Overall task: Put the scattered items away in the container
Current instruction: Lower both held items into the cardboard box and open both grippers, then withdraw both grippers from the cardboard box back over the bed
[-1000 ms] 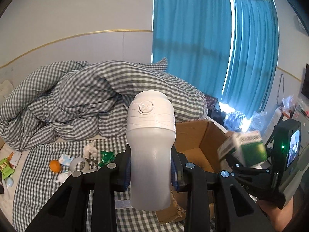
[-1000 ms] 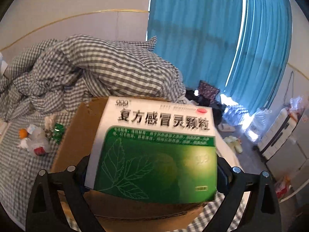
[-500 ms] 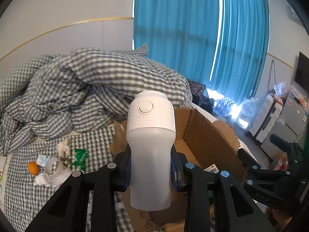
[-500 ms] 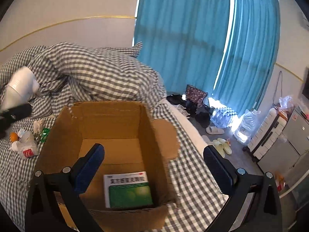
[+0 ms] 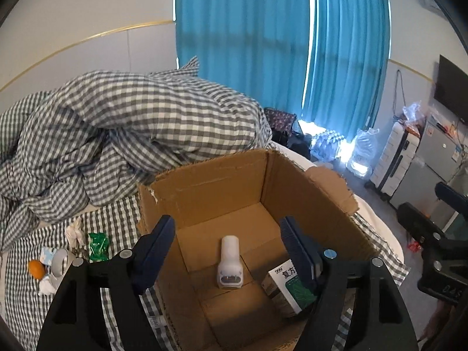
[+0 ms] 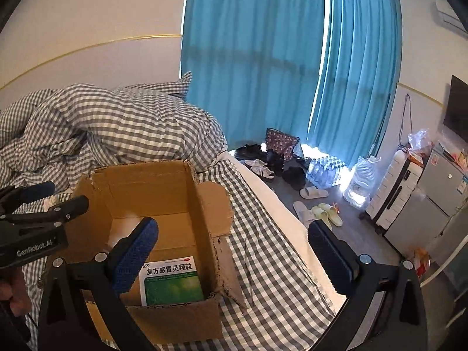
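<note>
The white bottle (image 5: pixel 229 263) I held a second ago now lies on the floor of the cardboard box (image 5: pixel 204 181), low centre of frame, beside the green medicine box (image 5: pixel 288 286). My left gripper (image 5: pixel 228 245) has its jaws opening with nothing between them, and my right gripper (image 6: pixel 234 251) stands wide and empty. Both are free for the clutter on the bed (image 5: pixel 23 307) at lower left, around the orange (image 5: pixel 36 268).

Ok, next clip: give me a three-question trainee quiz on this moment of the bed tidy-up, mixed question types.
1. True or false: the white bottle lies inside the cardboard box.
2. Multiple choice: what lies in the box beside the bottle? A) an orange B) a green-and-white medicine box C) a slipper
3. Short answer: is anything between the pads of the left gripper or the right gripper?

Key
1. True; it lies on the box floor.
2. B; the medicine box sits in the box's near right corner. The orange is on the checked sheet, the slippers on the floor.
3. No; the left gripper's jaws are opening with nothing gripped, the right stands open and empty.
</note>
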Demonstrator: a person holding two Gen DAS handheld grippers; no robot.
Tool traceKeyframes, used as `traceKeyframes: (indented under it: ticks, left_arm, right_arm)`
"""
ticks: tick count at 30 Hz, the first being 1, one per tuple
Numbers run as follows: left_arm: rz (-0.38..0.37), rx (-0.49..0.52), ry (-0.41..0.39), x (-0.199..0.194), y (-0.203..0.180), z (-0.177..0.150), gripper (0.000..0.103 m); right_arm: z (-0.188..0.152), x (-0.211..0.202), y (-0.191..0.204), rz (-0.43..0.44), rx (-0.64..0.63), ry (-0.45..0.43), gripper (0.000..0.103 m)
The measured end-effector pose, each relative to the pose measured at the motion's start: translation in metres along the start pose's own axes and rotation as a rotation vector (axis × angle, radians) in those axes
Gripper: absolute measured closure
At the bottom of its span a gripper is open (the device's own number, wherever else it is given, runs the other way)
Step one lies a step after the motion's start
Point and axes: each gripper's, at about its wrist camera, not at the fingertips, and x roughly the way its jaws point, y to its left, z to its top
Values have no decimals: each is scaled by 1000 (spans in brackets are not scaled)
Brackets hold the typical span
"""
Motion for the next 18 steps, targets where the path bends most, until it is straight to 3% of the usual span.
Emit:
traceKeyframes:
  ticks: [8,12,18]
  left_arm:
    - [41,-21,-26,-32,25,-9,19]
    - [84,-50,-49,-58,56,-18,1]
    - [188,-95,-87,-110,113,-40,0]
  right_arm:
    - [2,-13,27,38,-16,-15,0]
    - [3,-25,50,72,-25,-29,0]
    - [10,-50,100,150,-47,-65,0]
